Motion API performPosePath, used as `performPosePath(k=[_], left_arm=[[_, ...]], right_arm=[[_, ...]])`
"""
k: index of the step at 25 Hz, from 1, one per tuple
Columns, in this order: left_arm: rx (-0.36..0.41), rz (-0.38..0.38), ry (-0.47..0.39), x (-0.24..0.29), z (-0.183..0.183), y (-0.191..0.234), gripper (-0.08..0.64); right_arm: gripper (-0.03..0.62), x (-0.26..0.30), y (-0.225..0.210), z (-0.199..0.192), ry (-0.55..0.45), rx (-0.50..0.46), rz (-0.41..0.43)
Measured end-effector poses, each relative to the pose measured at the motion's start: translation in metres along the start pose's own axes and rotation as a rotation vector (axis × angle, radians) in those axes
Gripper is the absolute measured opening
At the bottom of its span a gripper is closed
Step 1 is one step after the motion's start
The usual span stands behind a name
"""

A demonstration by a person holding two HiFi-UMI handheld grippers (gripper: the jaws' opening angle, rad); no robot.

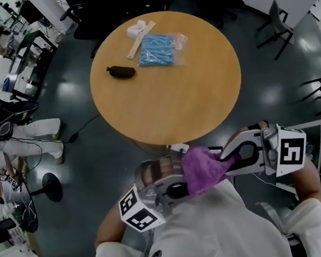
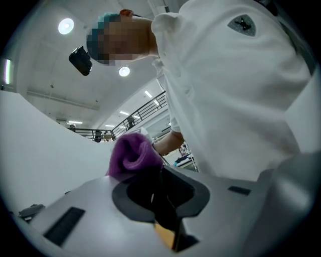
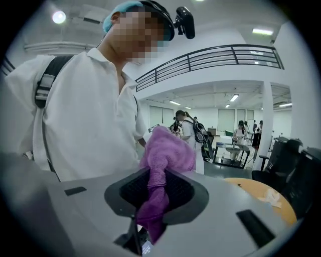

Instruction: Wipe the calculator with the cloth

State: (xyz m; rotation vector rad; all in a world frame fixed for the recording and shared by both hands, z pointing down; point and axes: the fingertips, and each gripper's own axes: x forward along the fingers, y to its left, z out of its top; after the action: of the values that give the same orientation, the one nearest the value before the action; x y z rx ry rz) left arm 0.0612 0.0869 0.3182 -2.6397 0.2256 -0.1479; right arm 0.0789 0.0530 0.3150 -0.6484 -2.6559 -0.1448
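A: Left hand-held gripper (image 2: 161, 174)?
B: Clamped on the calculator (image 1: 155, 172). Left gripper view: just a thin dark slab edge-on between nearly closed jaws, amber bit at the bottom. Broad side only in the head view, low in frame, close to the white shirt (image 1: 216, 233).
A: Right hand-held gripper (image 3: 156, 173)?
B: Pinching the purple cloth (image 3: 169, 150). Right gripper view: twisted strand running down between the jaws, loose bunch beyond the tips.
A: Cloth against calculator?
B: Touching its right side, going by the head view. Left gripper view: only a purple lump just past the jaw tips, contact not readable.
A: Where, relative to the tabletop (image 1: 191, 99)?
B: Both off it, held in the air on the near side of its edge, in front of the chest.
A: On the tabletop?
B: Mostly head view: dark pouch (image 1: 122, 71), blue packet in clear plastic (image 1: 159, 49), pale wooden strip (image 1: 140, 39), white crumpled bit (image 1: 136, 27). All at the far side, well apart from both tools. Right gripper view: only a sliver of the wood top at right, plus people in the hall behind.
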Motion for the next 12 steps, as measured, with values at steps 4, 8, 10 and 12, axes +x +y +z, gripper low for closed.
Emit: performPosePath(k=[4,8,10,12], left_arm=[[0.061,-0.034,0.000,0.009,0.008,-0.009,0.048],[0.084,-0.072,-0.003,0.016,0.013,-0.018,0.049],[0.091,-0.084,-0.008,0.019,0.016,-0.021,0.048],[0.091,-0.087,-0.023,0.020,0.020,-0.022,0.049]], right_arm=[[0.087,0.012,-0.006,-0.016,0.040,0.025,0.024],[0.087,0.023,-0.010,-0.025,0.072,0.036,0.082],[0.087,0.029,-0.012,-0.031,0.092,0.050,0.118],[0.087,0.036,-0.011,-0.037,0.093,0.080,0.163]])
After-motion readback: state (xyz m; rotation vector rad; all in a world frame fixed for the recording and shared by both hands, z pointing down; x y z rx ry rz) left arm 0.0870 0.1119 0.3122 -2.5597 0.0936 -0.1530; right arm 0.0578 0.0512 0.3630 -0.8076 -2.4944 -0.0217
